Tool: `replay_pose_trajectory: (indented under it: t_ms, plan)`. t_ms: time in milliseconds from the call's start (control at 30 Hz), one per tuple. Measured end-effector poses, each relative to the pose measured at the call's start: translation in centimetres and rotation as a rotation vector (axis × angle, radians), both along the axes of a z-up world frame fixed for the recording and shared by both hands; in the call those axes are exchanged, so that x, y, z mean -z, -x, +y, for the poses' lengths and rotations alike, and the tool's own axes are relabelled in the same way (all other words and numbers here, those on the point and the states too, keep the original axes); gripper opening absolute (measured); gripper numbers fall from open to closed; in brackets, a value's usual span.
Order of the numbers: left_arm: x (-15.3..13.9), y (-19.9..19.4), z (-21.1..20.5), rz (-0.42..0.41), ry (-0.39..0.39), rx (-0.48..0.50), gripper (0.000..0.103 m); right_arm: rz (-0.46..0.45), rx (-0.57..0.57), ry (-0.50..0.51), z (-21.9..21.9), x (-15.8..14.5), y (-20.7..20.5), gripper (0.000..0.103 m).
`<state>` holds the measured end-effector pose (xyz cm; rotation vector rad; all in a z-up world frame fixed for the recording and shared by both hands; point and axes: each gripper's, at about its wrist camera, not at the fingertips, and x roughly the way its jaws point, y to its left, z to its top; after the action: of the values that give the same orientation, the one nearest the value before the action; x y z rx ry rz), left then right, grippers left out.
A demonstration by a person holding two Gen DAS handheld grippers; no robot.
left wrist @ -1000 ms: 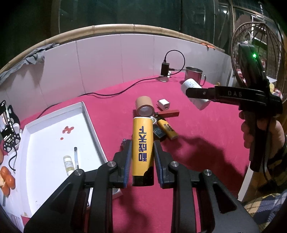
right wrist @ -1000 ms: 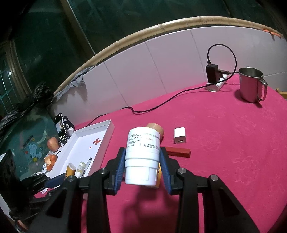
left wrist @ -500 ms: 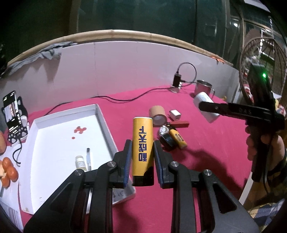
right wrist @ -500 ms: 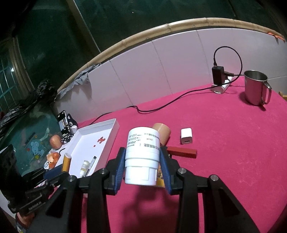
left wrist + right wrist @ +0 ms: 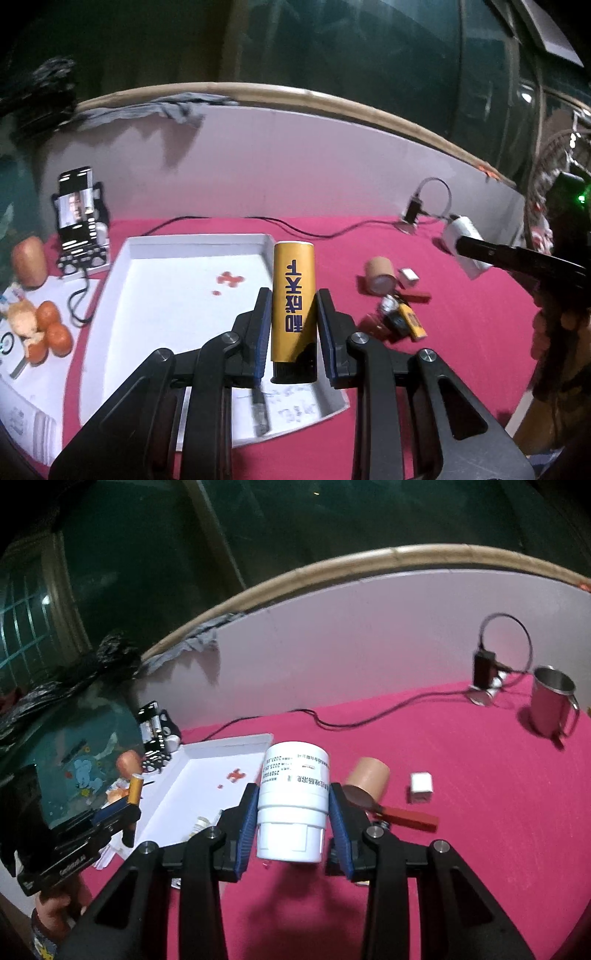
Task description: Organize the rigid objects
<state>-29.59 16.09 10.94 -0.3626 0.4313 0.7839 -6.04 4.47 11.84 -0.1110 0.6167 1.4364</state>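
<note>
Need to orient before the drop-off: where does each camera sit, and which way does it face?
Left wrist: on the left hand-held gripper, facing the white tray; it clamps a yellow tube; the person's right hand shows.
Right wrist: on the right hand-held gripper, facing the red table; it clamps a white bottle.
Shared: tray, brown tape roll, each other's gripper.

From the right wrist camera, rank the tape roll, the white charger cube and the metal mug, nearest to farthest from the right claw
1. Tape roll, just right of the right claw.
2. White charger cube, farther right on the cloth.
3. Metal mug, far right by the wall.
</note>
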Motion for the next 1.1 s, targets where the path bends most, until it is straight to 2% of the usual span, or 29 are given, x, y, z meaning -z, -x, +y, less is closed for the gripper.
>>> replay_pose_trajectory:
  t_ms: [167, 567, 833, 967, 1100]
  plan:
    - [0.6, 2.5, 1.6, -0.013, 0.028, -0.069, 0.023, -0.019, -0.053, 0.003, 1.4, -1.2, 1.8, 0.037]
    - [2.3, 6.3, 5.1, -0.017, 0.087, -0.185, 0.023, -0.075, -0.177, 0.088, 6.6, -1.4, 6.5, 0.037]
    - [2.3, 6.0, 9.2, 0.012, 0.131, -0.212, 0.023, -0.128, -0.233, 0.175, 10.6, -1.0, 9.4, 0.037]
    - [2.8, 5.1, 11.0, 0.040, 0.160, -0.226, 0.023, -0.161, -0.251, 0.225, 13.1, 0.3, 11.1, 0.037]
    - [4.0, 4.9, 11.4, 0.032, 0.188, -0.252, 0.023, -0.171, -0.256, 0.272, 15.0, 2.0, 12.3, 0.037]
